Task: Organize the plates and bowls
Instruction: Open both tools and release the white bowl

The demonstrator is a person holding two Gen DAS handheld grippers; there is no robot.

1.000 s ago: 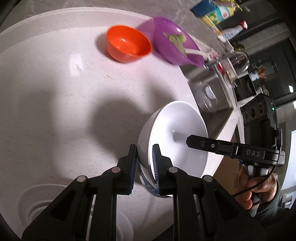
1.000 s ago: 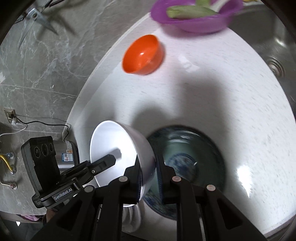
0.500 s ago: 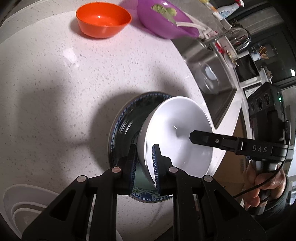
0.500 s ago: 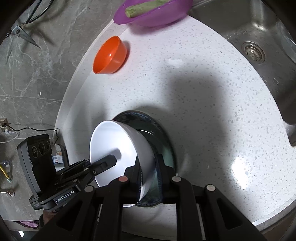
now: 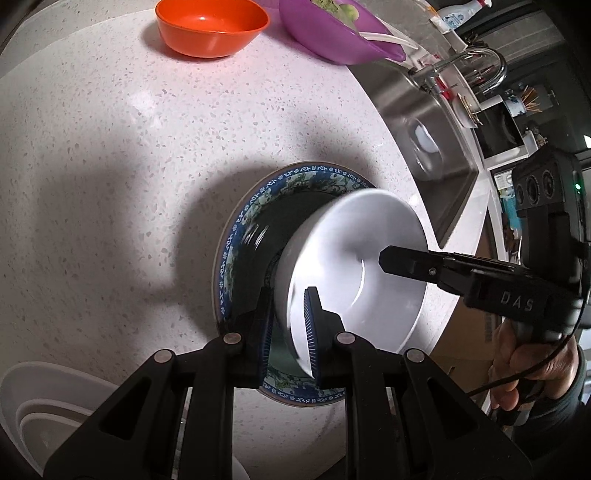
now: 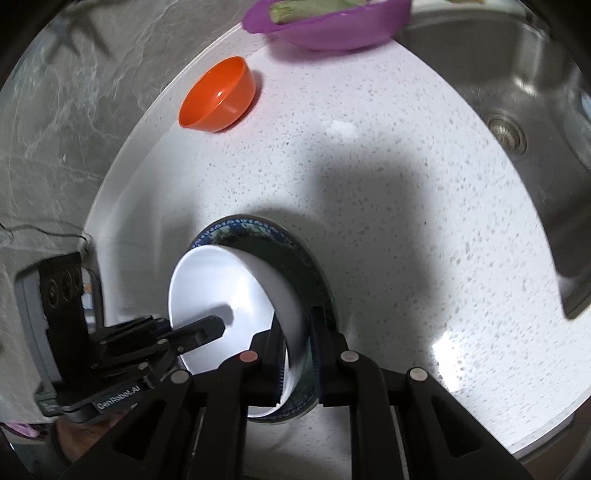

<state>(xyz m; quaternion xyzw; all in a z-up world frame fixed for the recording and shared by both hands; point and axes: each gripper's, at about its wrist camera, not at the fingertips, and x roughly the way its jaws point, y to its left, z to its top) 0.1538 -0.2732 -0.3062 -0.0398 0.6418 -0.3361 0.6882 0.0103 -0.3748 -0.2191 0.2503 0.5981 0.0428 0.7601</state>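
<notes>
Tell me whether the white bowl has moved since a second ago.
Yes. The white bowl, gripped at opposite rims by the left gripper and right gripper, has come down over the blue-patterned plate on the countertop.

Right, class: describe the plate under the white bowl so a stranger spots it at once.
On the speckled white countertop beside the steel sink, find the glossy white bowl. Beneath it lies the dark round plate, the only dish with a blue-and-white patterned rim.

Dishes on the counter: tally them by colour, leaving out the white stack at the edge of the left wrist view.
White bowl: 1
Orange bowl: 1
Purple bowl: 1
Blue-patterned plate: 1
Total: 4
</notes>
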